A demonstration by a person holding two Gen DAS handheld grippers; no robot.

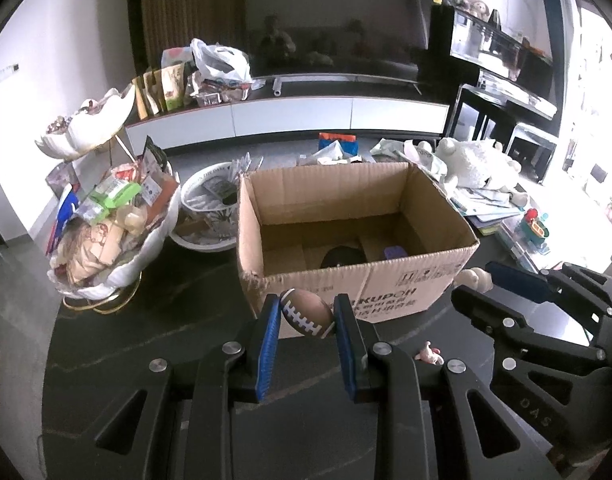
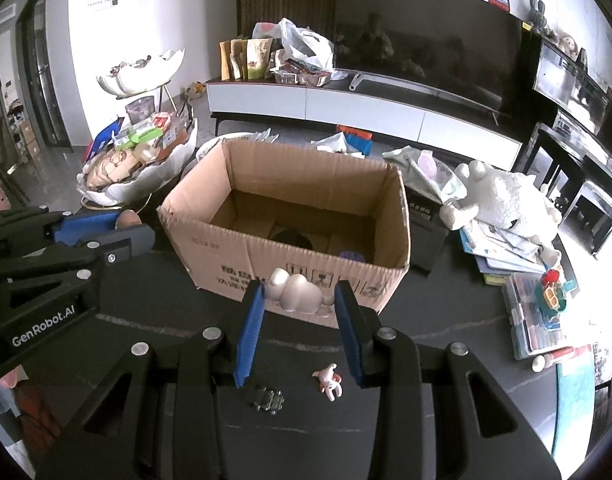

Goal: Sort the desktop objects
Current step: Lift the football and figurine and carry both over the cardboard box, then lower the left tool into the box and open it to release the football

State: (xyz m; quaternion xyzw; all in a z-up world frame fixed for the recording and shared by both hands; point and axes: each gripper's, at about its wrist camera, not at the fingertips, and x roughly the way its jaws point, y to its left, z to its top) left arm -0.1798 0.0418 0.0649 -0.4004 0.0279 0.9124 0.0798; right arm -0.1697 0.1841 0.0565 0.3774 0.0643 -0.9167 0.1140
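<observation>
The left gripper [image 1: 306, 316] has its fingers [image 1: 269, 334] clamped on a small brown toy football [image 1: 306, 312] with white lacing. The ball's long axis runs slantwise between the blue pads, one tip up toward the left finger and the other down toward the right, with the laces facing the camera. It hangs above the dark desk [image 1: 146, 332], just in front of the near wall of an open cardboard box [image 1: 357, 280].

The right gripper [image 2: 298, 300] has its fingers [image 2: 250, 332] closed on a pale, lumpy figurine [image 2: 296, 292], whose long axis lies roughly crosswise from pad to pad. It too is held off the desk, before the box's near wall.

Printing on the box appears upside down; in the left wrist view it reads "KUPOH" in part, with handling symbols beside it. The left gripper's body bears "GenRobot.AI" in the right wrist view. Inside the box lie a black rounded thing [image 1: 341, 257] and a purple thing [image 1: 393, 252].

On the desk under the right gripper lie a small pink figure [image 2: 329, 380] and a small dark toy [image 2: 266, 398], near each other. A white plush toy [image 2: 501, 196] rests on a stack of books right of the box.
</observation>
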